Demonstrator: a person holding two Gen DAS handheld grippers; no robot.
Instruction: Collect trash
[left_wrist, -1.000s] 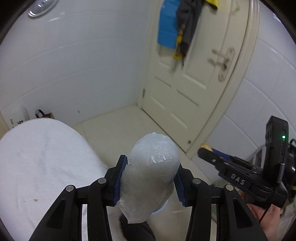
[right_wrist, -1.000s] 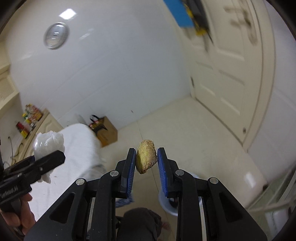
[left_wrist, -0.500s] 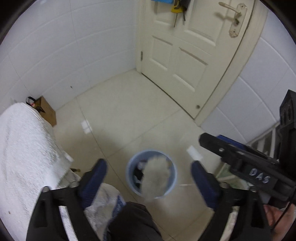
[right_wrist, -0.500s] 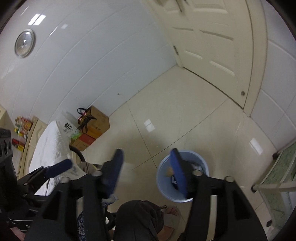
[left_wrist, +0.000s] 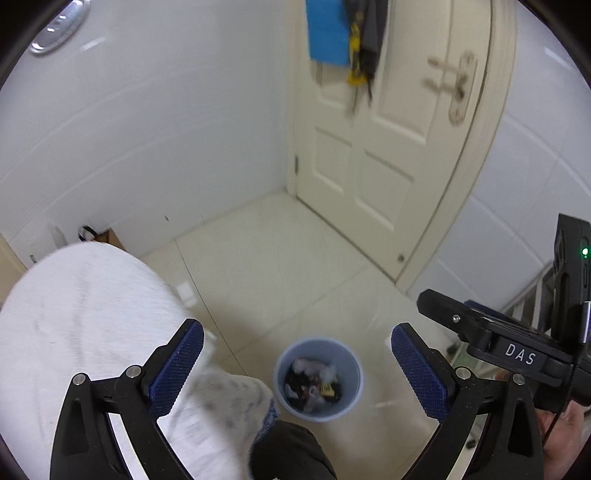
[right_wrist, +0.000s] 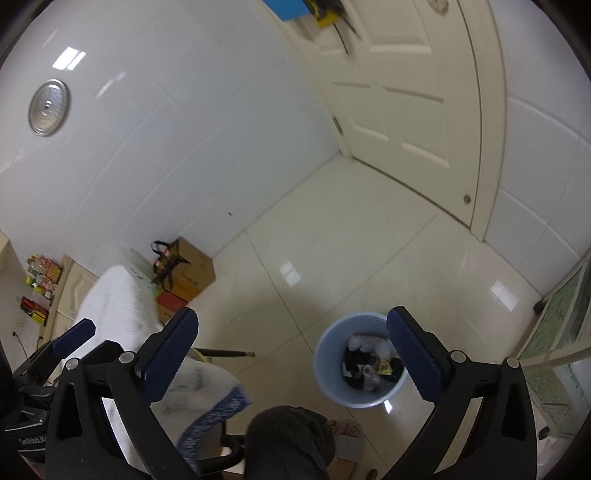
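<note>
The blue bin (left_wrist: 318, 378) sits on the pale floor, low in the middle of the left wrist view. The trash (left_wrist: 314, 380) is inside it — white crumpled bits, dark scraps and a small yellow wrapper, all mixed in a heap at the bottom. In the right wrist view the bin shows low and to the right, partly behind one blue pad.

The left gripper (left_wrist: 297, 369) hangs over the bin with its jaws opening wide, and nothing is between them. The right gripper (right_wrist: 291, 358) is the same — its jaws are opening, far apart, and nothing is held.

A white cloth (left_wrist: 85, 325) covers the table at the lower left, and one corner droops down near the bin. A dark knee (right_wrist: 291, 439) is at the bottom edge, just beside the bin. A brown box (right_wrist: 190, 271) stands by the wall at middle left, and the cream door (left_wrist: 384, 147) fills the upper right.

What could go wrong? The bin is small and light, I think, so a knee or foot could bump it and tip the trash out. The two grippers are close together, so they could knock each other when they turn away. The hanging cloth could also get caught on a finger and be pulled.
</note>
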